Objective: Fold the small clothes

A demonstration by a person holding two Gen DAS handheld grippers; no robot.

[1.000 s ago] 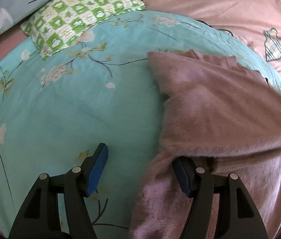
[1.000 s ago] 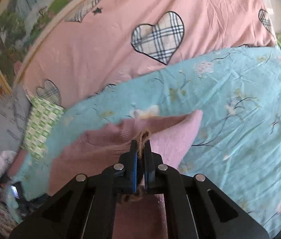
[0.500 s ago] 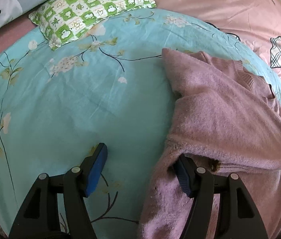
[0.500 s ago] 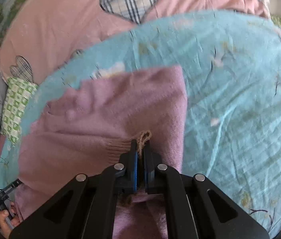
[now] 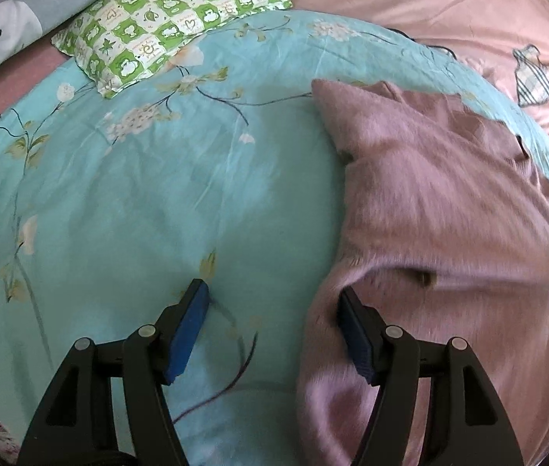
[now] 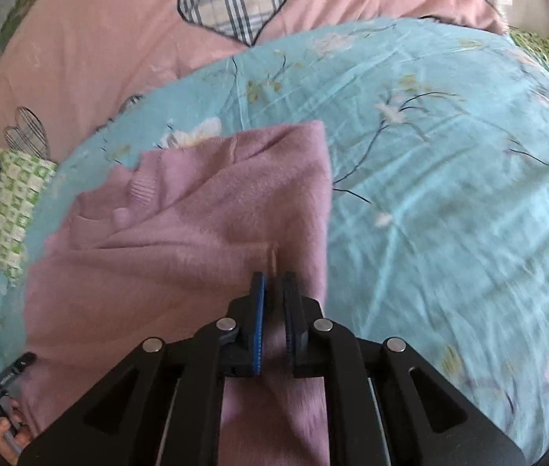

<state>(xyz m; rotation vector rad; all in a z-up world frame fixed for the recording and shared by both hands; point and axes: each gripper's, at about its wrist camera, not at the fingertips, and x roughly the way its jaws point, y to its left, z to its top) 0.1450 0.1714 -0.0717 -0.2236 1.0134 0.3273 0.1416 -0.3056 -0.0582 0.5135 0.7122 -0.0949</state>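
Observation:
A fuzzy mauve sweater [image 5: 449,194] lies on the teal flowered bedspread [image 5: 157,194], one part folded over onto itself. My left gripper [image 5: 272,289] hovers open and wide at the sweater's left edge; its right finger [image 5: 356,330] sits against the fold and its left finger is over bare spread. In the right wrist view, my right gripper [image 6: 273,275] rests low on the sweater [image 6: 196,240] near its right edge. Its jaws are opening, a narrow gap shows between the pads, and a small brown loop [image 6: 273,254] lies just past the tips.
A green checked pillow [image 5: 165,11] and a grey lettered pillow [image 5: 21,11] lie at the far left. A pink cover with plaid hearts [image 6: 99,39] lies beyond the teal spread [image 6: 449,174]. A person's fingers [image 6: 2,433] show at the lower left.
The right gripper came down with the lifted sweater flap, which now lies flat on the garment. Its jaws have parted off the brown loop. The left gripper stays open and shifted slightly.

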